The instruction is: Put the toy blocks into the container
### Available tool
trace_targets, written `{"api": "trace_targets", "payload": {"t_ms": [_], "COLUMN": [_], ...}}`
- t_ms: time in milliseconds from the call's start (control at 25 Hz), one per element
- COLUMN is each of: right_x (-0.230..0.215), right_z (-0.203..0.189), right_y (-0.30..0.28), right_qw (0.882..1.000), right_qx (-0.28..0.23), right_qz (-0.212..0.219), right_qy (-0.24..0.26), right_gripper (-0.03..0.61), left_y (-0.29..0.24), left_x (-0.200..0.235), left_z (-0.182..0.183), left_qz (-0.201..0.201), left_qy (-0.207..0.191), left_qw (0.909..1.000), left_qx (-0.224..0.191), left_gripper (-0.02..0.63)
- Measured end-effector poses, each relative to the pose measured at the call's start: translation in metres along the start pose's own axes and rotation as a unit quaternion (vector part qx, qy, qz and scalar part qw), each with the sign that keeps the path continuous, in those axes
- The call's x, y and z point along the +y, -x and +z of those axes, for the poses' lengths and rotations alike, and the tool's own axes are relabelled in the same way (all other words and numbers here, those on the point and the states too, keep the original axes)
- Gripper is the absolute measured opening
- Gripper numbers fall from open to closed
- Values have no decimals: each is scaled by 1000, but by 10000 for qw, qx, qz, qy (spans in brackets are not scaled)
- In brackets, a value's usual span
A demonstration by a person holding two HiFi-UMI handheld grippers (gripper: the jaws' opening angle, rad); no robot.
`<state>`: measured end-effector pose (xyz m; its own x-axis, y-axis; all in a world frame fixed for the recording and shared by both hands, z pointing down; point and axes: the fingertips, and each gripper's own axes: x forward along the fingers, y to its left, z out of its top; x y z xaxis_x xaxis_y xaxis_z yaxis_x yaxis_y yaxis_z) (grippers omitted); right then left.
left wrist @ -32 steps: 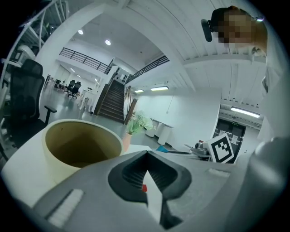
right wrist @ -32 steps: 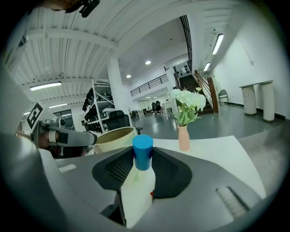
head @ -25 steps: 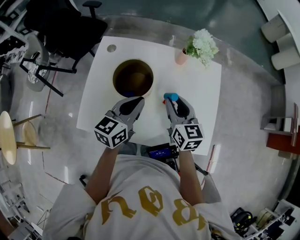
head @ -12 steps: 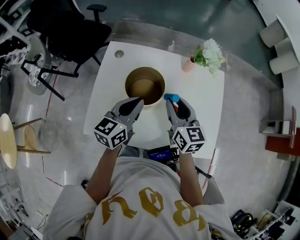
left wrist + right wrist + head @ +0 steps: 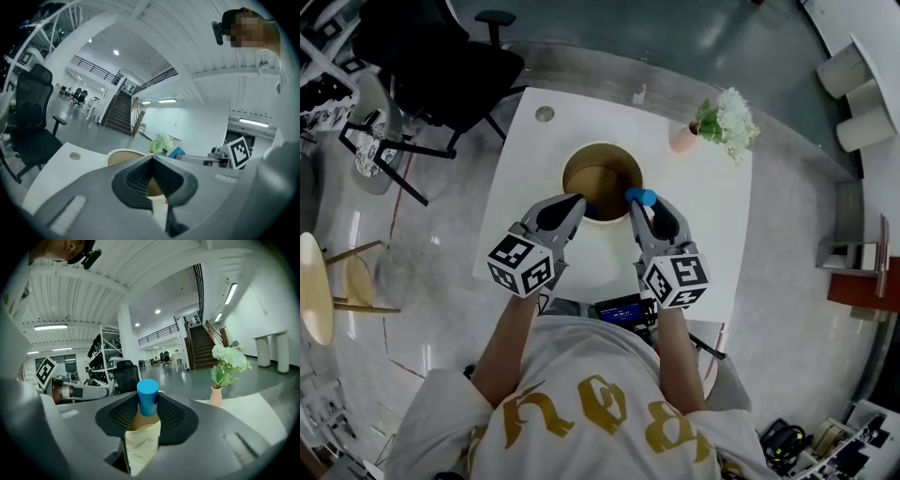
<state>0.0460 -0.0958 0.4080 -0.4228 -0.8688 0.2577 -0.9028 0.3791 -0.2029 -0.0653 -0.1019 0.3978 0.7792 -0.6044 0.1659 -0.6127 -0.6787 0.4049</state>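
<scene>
Grippers: 2, side by side over the near half of a white table (image 5: 705, 220), marker cubes toward the person.

Right gripper (image 5: 638, 201): clamped on 1 blue cylinder block (image 5: 147, 396). The block stands upright between the ribbed black pads, with its top above the jaw tips. From the head view the block sits over the right rim of the container (image 5: 602, 156), toward the near side. How high it is above the rim I cannot tell.

Left gripper (image 5: 578, 202): jaws closed tip to tip with nothing between them. Tips lie over the container's near-left edge. Through the gap behind the pads, the tan inside and pale rim of the container show.

Container: round, with a cream rim and a tan inside, standing about mid-table just beyond both grippers. What lies inside it is too dim to make out.

Table, farther out: pink vase (image 5: 683, 140) with white flowers (image 5: 731, 114) at the far right, well apart from the container. 1 round cable hole (image 5: 545, 113) at the far left corner.

Surroundings: black office chair (image 5: 441, 56) beyond the table's far left on a grey floor. Wooden stool (image 5: 317, 281) stands at left. Person wears a white shirt (image 5: 581, 375) with gold print; both forearms are bare.
</scene>
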Motion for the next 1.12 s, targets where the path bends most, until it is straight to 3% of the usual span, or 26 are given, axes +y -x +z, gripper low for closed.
{"api": "trace_targets", "payload": {"t_ms": [1120], "right_x": [17], "right_z": [-20], "right_y": [-22], "right_qw": [9985], "right_qx": [309], "right_qz": [86], "right_qy": [451], "right_gripper": [162], "left_y": [-1], "left_x": [19], "left_z": [-6], "left_qz": [34], "left_qy": [-30], "left_qw": [9999], "left_qx": [102], "left_gripper": [0]}}
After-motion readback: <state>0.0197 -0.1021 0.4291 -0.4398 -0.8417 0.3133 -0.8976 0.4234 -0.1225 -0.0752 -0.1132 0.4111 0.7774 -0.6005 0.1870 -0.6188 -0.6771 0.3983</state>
